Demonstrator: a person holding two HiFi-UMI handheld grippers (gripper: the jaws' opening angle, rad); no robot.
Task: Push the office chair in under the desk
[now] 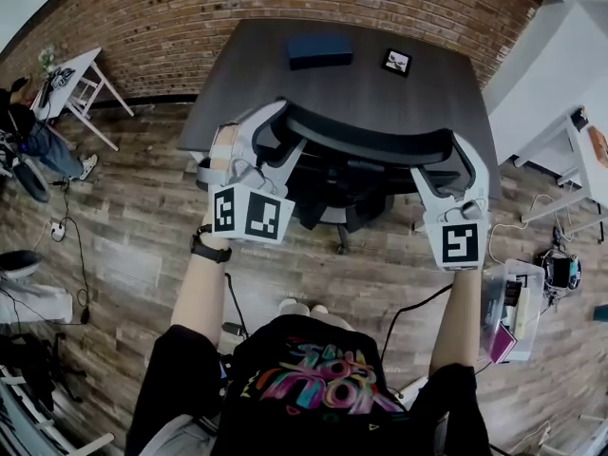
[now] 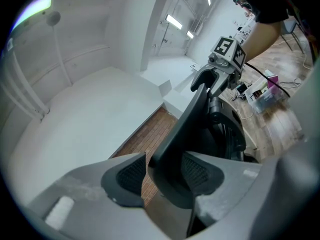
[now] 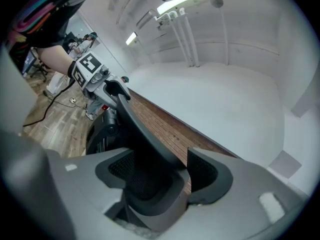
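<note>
A black office chair (image 1: pixel 370 146) stands at the near edge of the dark desk (image 1: pixel 380 93), its seat partly under the top. My left gripper (image 1: pixel 274 133) straddles the left end of the backrest's top edge, and my right gripper (image 1: pixel 454 166) straddles the right end. In the left gripper view the backrest edge (image 2: pixel 172 144) runs between the jaws of the left gripper (image 2: pixel 162 171), with a gap at the left pad (image 2: pixel 125 176). In the right gripper view the backrest (image 3: pixel 145 149) sits between the wide jaws of the right gripper (image 3: pixel 160 171), clear of the right pad (image 3: pixel 202 171). Both are open.
A blue box (image 1: pixel 320 50) and a small framed picture (image 1: pixel 396 62) lie on the desk's far side. A brick wall (image 1: pixel 285 8) is behind it. A white table (image 1: pixel 71 79) and a person (image 1: pixel 38 141) are at left. A clear plastic bin (image 1: pixel 513 307) and cables are at right.
</note>
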